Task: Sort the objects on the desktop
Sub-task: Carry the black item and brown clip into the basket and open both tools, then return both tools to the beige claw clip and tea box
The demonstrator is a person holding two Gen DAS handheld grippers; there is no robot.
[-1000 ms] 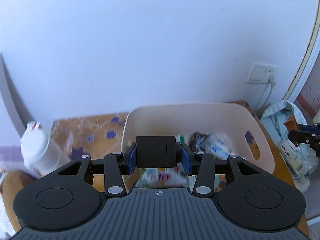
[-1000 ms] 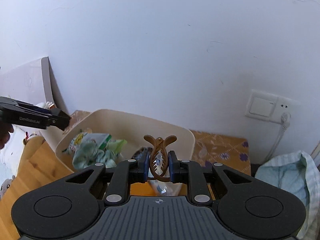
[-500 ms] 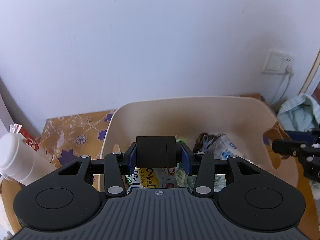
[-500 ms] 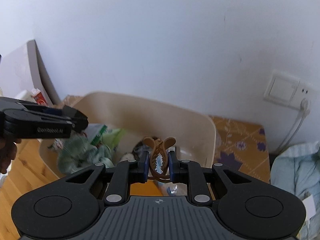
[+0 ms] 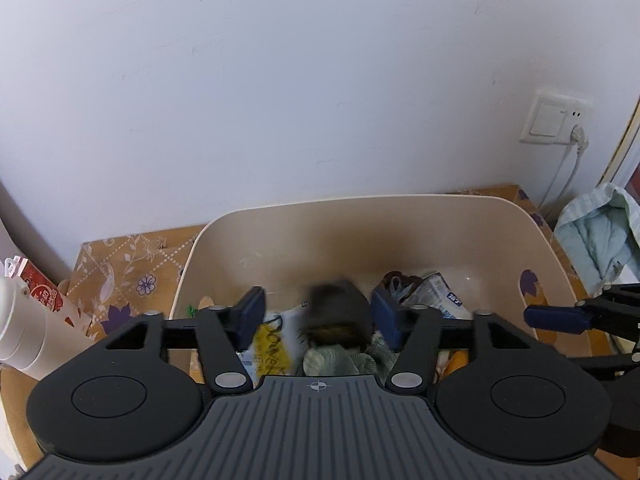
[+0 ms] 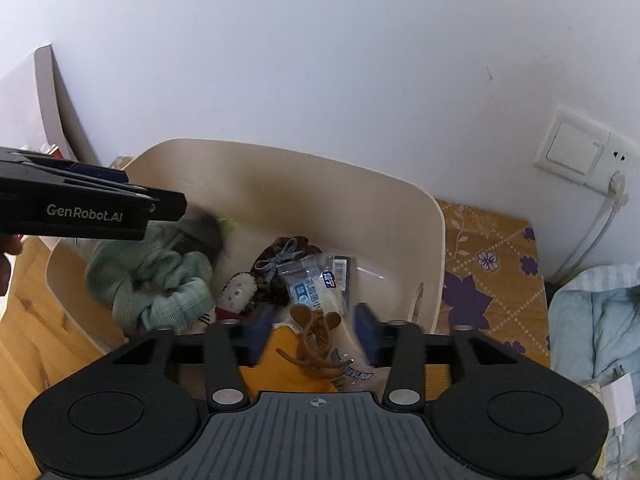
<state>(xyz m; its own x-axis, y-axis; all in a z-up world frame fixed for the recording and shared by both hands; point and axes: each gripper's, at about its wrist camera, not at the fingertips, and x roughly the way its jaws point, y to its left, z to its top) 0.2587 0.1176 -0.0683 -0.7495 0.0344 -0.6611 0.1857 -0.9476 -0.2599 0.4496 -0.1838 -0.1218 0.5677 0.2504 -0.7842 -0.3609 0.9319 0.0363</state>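
Observation:
A cream plastic bin (image 5: 400, 216) holds several items; it also shows in the right wrist view (image 6: 320, 184). My left gripper (image 5: 320, 314) is open above it, and a dark block (image 5: 338, 312), blurred, drops between the spread fingers onto a green cloth (image 5: 332, 360). My right gripper (image 6: 314, 330) is open over the bin's right part, and a brown hair claw clip (image 6: 316, 336) lies loose between the fingers on a yellow packet (image 6: 284, 364). The left gripper's finger (image 6: 92, 210) reaches in from the left.
The bin holds a green cloth (image 6: 160, 280), a small plush toy (image 6: 236, 292), a dark scrunchie (image 6: 280, 256) and a clear packet (image 6: 316, 284). A white bottle (image 5: 24, 332) stands left. A light blue cloth (image 6: 596, 332) and a wall socket (image 6: 580, 156) are right.
Both grippers opened over the bin. The dark block left the left gripper and falls. The hair claw clip left the right gripper and dropped into the bin. Both grippers moved closer over the bin.

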